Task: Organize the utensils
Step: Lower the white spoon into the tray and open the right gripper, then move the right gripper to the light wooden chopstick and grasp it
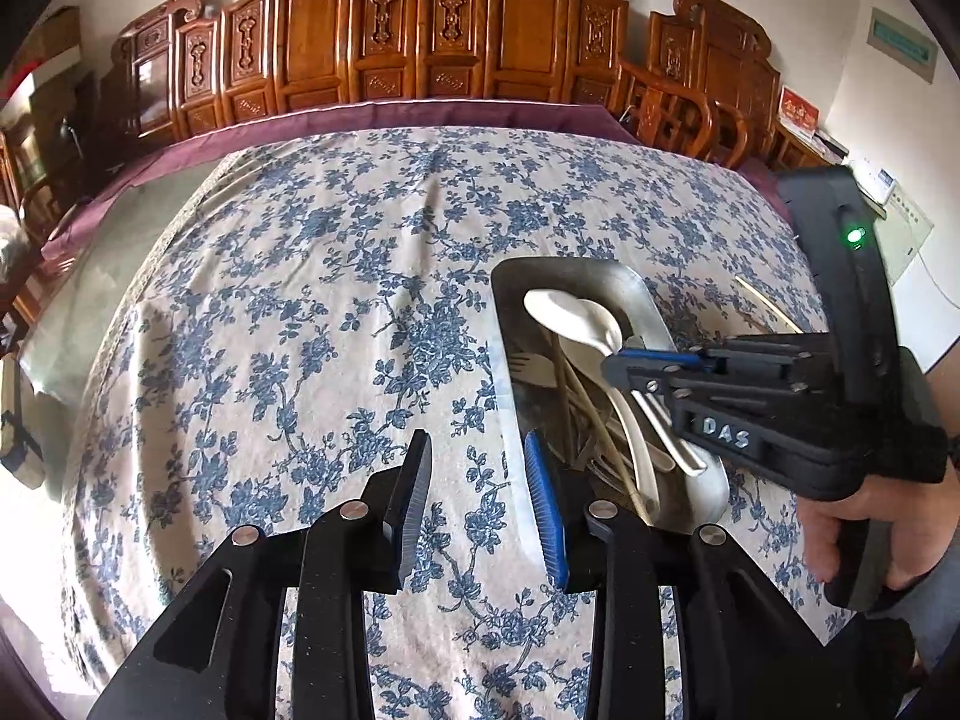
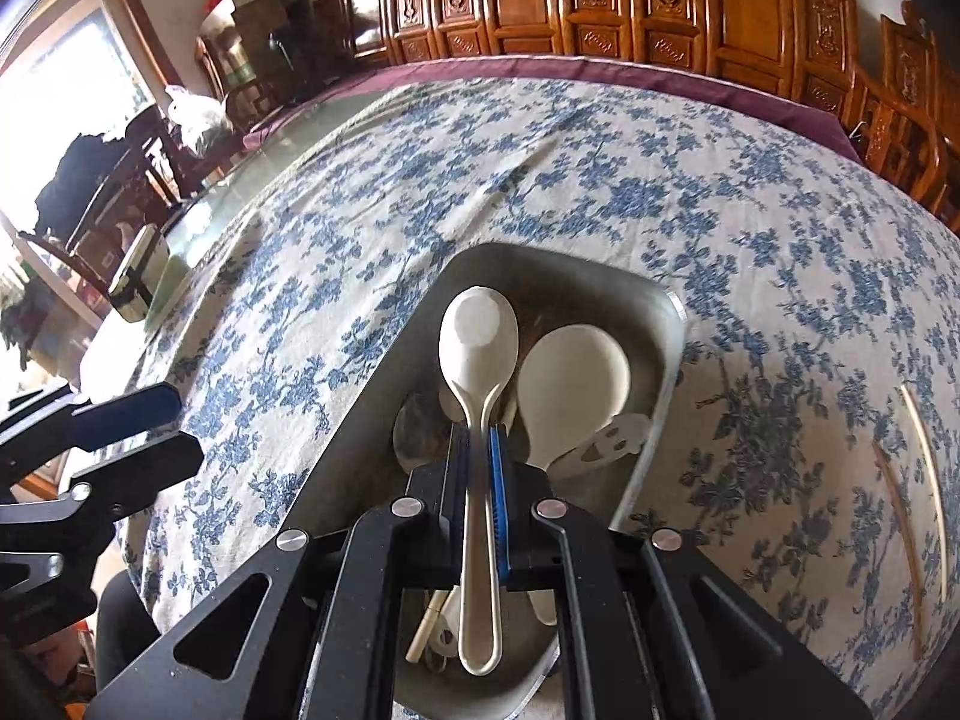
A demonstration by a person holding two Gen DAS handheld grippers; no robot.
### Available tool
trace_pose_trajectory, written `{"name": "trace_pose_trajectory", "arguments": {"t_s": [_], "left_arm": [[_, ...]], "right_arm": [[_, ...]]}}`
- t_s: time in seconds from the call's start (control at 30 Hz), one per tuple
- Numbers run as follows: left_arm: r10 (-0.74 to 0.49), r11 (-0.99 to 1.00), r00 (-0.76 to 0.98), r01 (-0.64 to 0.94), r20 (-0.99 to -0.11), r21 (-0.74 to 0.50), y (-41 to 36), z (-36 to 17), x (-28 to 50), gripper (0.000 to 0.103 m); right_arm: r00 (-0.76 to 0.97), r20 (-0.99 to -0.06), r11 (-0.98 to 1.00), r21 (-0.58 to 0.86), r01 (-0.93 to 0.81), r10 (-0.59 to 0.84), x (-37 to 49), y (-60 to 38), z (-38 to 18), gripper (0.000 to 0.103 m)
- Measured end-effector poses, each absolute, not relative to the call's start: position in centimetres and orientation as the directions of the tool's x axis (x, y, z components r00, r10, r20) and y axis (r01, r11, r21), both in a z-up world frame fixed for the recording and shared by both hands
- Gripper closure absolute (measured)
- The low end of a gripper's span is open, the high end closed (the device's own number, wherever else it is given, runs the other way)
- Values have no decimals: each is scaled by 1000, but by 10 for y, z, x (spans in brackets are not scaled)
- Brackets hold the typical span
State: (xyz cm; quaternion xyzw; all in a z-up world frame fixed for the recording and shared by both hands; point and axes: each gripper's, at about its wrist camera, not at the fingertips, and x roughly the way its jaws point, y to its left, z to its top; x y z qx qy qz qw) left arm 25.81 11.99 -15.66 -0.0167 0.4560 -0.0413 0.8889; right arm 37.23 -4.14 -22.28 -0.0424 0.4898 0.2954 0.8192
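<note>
- Rectangular grey metal tray (image 2: 666, 372) with rounded corners and a smooth, dull sheen; it lies on a cream tablecloth printed with blue flowers (image 1: 336, 276), whose weave shows soft creases.
- Right gripper (image 2: 480, 480): black ribbed pad and blue ribbed pad clamped on the thin handle of a cream plastic spoon (image 2: 477, 348), its oval bowl pointing to 12 o'clock over the tray.
- Inside the tray: a second, broader cream spoon (image 2: 570, 384) at 3 o'clock of the held one, pale chopsticks (image 1: 579, 402) and a fork (image 1: 534, 366), loosely piled.
- Left gripper (image 1: 480, 504): jaws apart, nothing between them, over bare cloth at 9 o'clock of the tray.
- Two thin pale sticks (image 2: 918, 474) lie on the cloth at 3 o'clock of the tray.
- Carved reddish wooden chairs (image 1: 384, 30) line the table's far edge.
</note>
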Motion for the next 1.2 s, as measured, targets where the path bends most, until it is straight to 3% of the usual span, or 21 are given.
{"name": "trace_pose_trajectory", "arguments": {"t_s": [0.7, 0.77, 0.9, 1.0, 1.13, 1.2], "left_arm": [[-87, 996, 582, 71, -808, -56, 103, -151, 257, 69], [-93, 995, 583, 83, -807, -54, 94, -150, 257, 59], [-117, 991, 582, 116, -805, -60, 70, -148, 259, 55], [-138, 987, 581, 146, -802, -65, 47, -147, 263, 43], [-166, 981, 573, 181, -802, -74, 13, -147, 271, 30], [-174, 978, 569, 197, -804, -73, -4, -149, 275, 30]], "right_arm": [[391, -772, 801, 242, -548, 501, 350, -71, -202, 94], [415, -763, 810, 233, -538, 495, 343, -94, -195, 94], [464, -761, 840, 191, -508, 454, 334, -152, -187, 90], [504, -770, 873, 140, -466, 392, 334, -198, -186, 84], [543, -777, 917, 109, -384, 319, 341, -265, -186, 83], [557, -776, 929, 99, -356, 297, 344, -292, -185, 81]]}}
